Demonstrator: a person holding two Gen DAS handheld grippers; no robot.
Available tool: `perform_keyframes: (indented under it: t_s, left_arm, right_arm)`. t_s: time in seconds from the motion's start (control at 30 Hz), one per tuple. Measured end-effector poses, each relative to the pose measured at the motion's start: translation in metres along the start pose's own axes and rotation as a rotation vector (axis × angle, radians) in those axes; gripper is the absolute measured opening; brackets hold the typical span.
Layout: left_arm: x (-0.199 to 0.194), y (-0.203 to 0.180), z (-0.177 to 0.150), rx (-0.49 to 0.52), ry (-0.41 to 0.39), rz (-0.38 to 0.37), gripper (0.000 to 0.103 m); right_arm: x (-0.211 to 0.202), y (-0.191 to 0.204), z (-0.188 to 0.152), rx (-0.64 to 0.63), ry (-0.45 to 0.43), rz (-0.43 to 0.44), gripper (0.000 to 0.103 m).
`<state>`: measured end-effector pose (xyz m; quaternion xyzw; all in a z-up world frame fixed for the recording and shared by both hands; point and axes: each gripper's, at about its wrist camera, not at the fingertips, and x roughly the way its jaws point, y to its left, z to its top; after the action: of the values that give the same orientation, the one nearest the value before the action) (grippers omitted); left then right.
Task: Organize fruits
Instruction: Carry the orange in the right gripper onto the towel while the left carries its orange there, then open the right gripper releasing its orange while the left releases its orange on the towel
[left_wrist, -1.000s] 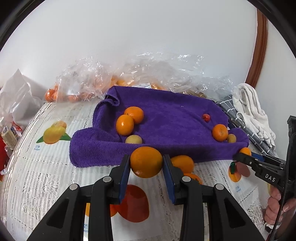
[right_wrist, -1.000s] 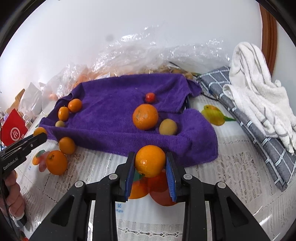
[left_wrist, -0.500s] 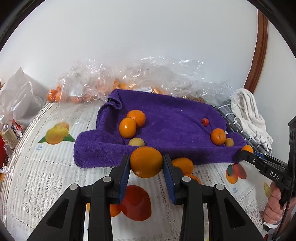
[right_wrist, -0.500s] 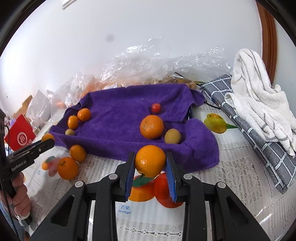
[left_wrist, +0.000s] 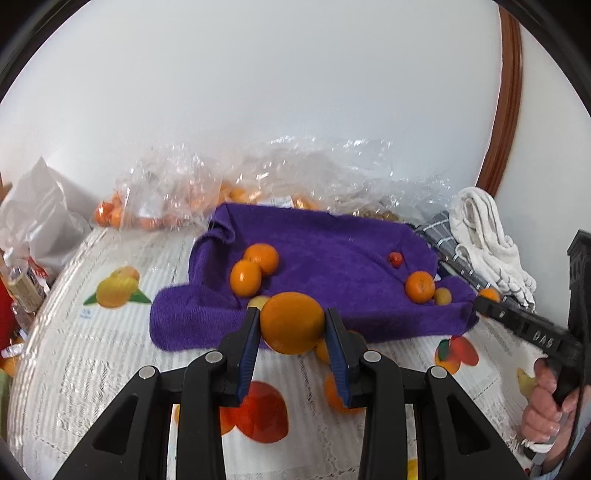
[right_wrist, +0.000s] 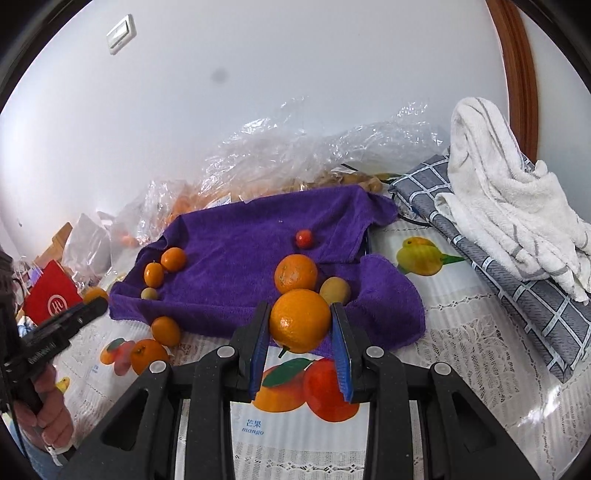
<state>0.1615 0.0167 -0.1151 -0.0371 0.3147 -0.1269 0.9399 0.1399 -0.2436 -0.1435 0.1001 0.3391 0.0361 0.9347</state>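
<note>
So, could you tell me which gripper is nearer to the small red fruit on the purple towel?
Right. The right gripper sits just in front of the small red fruit, past one orange; the left gripper is off toward the towel's other end.

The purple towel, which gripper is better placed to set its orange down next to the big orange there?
Right. The right gripper holds its orange just in front of the big orange on the purple towel.

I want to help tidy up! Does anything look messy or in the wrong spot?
Yes. Two oranges lie off the purple towel, on the tablecloth. The towel's far corner is bunched up.
</note>
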Motion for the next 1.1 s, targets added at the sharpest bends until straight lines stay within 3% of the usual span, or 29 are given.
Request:
perform_keyframes:
  t_s: [0.33,0.63,0.87,1.1]
  left_arm:
    - [-0.006,-0.007,0.032,-0.016,0.042,-0.003,0.033]
    - [0.01,0.003,0.061,-0.06,0.082,-0.002,0.033]
    - [0.037,0.002,0.069,-0.051,0.121,-0.012,0.033]
    - [0.082,-0.007,0.058,-0.045,0.232,0.005,0.033]
  right_arm:
    - [-0.003,0.002,0.005,0.001,0.021,0.008,0.032]
    - [0.005,0.005,0.058,-0.051,0.024,-0.033,0.032]
    - [0.055,0.0,0.087,-0.071,0.075,-0.032,0.032]
    - [0.103,-0.008,0.081,-0.063,0.159,-0.039,0.032]
